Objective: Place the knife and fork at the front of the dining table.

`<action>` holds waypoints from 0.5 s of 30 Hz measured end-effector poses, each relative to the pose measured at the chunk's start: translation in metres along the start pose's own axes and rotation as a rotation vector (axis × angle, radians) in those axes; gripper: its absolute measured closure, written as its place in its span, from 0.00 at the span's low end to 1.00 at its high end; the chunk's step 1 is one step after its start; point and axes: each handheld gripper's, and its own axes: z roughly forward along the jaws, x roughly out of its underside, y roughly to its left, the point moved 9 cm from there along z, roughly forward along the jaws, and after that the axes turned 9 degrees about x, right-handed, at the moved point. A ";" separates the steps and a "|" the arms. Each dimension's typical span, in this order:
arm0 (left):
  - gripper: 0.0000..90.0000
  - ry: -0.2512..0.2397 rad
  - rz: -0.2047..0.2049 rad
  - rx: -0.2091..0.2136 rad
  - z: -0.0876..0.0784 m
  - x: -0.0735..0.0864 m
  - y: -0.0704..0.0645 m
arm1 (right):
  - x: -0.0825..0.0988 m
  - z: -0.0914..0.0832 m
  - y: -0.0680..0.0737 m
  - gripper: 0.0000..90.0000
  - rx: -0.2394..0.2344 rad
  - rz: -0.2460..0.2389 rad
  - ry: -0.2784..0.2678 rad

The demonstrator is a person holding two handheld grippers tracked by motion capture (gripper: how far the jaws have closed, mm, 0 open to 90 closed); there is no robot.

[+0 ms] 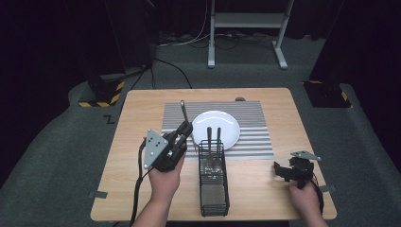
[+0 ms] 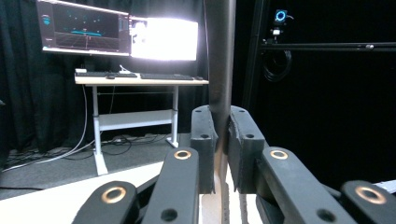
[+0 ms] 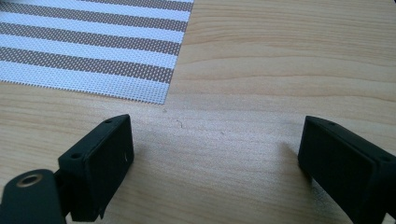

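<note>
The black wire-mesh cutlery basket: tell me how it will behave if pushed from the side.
The black wire-mesh cutlery basket is long and narrow, so a sideways push would probably slide it on the smooth wooden table. The upright dark-handled utensils at its far end may rattle and make that end tippier.

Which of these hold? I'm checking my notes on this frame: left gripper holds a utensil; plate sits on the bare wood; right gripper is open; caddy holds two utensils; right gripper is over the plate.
1. The left gripper holds a utensil: true.
2. The plate sits on bare wood: false, it lies on the striped mat.
3. The right gripper is open: true, nothing between its jaws.
4. The caddy holds two utensils: true.
5. The right gripper is over the plate: false, it is over the table.
</note>
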 end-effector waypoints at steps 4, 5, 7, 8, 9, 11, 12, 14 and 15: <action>0.90 0.019 0.010 -0.020 -0.003 0.003 0.007 | 0.000 0.000 0.000 0.11 0.000 0.000 0.000; 0.90 0.031 0.002 -0.026 -0.005 0.007 0.013 | 0.000 0.000 0.000 0.11 0.000 0.000 0.000; 0.90 0.038 -0.004 -0.030 -0.005 0.010 0.015 | 0.000 0.000 0.000 0.11 0.000 0.000 0.000; 0.90 0.051 -0.009 -0.038 -0.005 0.016 0.020 | 0.000 0.000 0.000 0.11 0.000 0.000 0.000; 0.90 0.059 -0.012 -0.039 -0.006 0.020 0.023 | 0.000 0.000 0.000 0.11 0.000 0.000 0.000; 0.90 0.065 -0.015 -0.040 -0.005 0.024 0.025 | 0.000 0.000 0.000 0.11 0.000 0.000 0.000; 0.90 0.073 -0.019 -0.043 -0.005 0.027 0.027 | 0.000 0.000 0.000 0.11 0.000 0.000 0.000; 0.90 0.091 -0.026 -0.052 -0.004 0.039 0.033 | 0.000 0.000 0.000 0.11 0.000 0.001 0.000; 0.90 0.097 -0.028 -0.052 -0.003 0.043 0.035 | 0.000 0.000 0.000 0.11 0.000 0.001 0.000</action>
